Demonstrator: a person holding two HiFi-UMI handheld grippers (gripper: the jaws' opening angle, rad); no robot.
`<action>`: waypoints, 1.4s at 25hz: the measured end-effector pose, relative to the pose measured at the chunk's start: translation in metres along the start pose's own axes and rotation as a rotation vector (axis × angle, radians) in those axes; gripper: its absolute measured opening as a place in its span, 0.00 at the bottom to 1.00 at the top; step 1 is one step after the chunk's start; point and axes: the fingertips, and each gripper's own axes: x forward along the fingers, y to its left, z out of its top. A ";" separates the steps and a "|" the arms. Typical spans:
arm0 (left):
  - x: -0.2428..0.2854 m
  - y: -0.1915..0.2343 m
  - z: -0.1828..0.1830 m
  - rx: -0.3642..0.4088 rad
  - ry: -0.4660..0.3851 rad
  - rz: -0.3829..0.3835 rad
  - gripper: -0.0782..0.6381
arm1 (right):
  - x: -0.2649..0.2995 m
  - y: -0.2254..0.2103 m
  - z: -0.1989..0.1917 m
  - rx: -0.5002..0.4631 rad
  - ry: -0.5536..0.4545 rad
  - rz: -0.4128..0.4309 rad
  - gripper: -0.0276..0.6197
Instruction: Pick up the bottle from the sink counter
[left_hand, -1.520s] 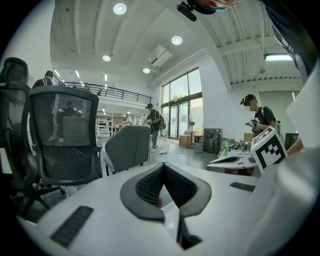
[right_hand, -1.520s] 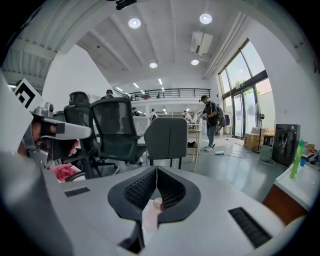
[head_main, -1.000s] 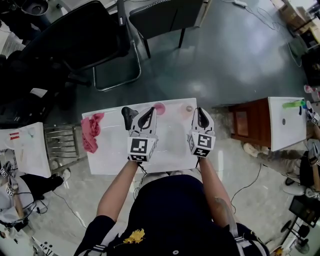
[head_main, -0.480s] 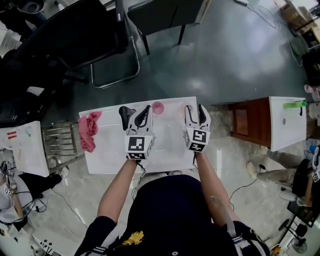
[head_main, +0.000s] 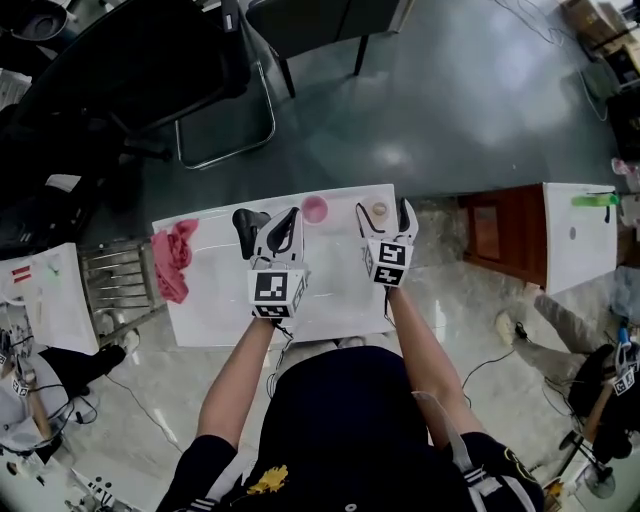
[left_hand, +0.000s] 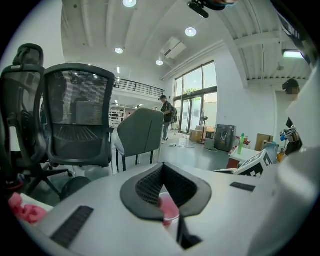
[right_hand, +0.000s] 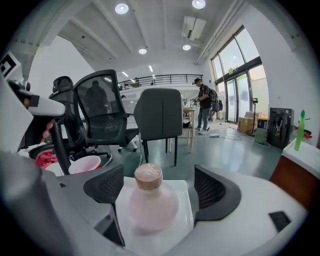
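Right gripper (right_hand: 160, 187) is lined up now, and its fingers are opening, spread wide with the bottle (right_hand: 152, 200) standing in the gap between them. No contact: there's clear white desk (head_main: 220, 310) showing on both sides of the bottle's belly. The head view gives the same picture, with the bottle (head_main: 379, 211) just to the right of the pink cup (head_main: 315, 208), and the right gripper (head_main: 385, 222) straddling it from the person's side.

The bottle is upright, long axis vertical, its tan cap pointing straight up and a round pink body below it. So the fingers come at it level, across the axis, and the belly sits at finger height. It looks a touch left of centre in the gap, nearer the cup-side finger.

The left gripper (head_main: 270, 232) sits on the other side of the pink cup, fingers together and holding nothing. It's clearly the farther one, so this is the right hand's job. By my read, what's left is a short push forward, a squeeze on the belly, then the lift.
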 end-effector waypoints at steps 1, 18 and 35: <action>0.001 0.000 -0.001 -0.003 0.000 -0.002 0.13 | 0.004 -0.001 -0.003 -0.001 0.007 -0.003 0.71; 0.009 0.003 -0.017 -0.030 0.022 0.017 0.13 | 0.044 0.002 -0.045 -0.033 0.137 -0.040 0.73; 0.009 -0.008 -0.027 -0.038 0.044 0.009 0.13 | 0.052 0.004 -0.048 -0.090 0.217 -0.070 0.73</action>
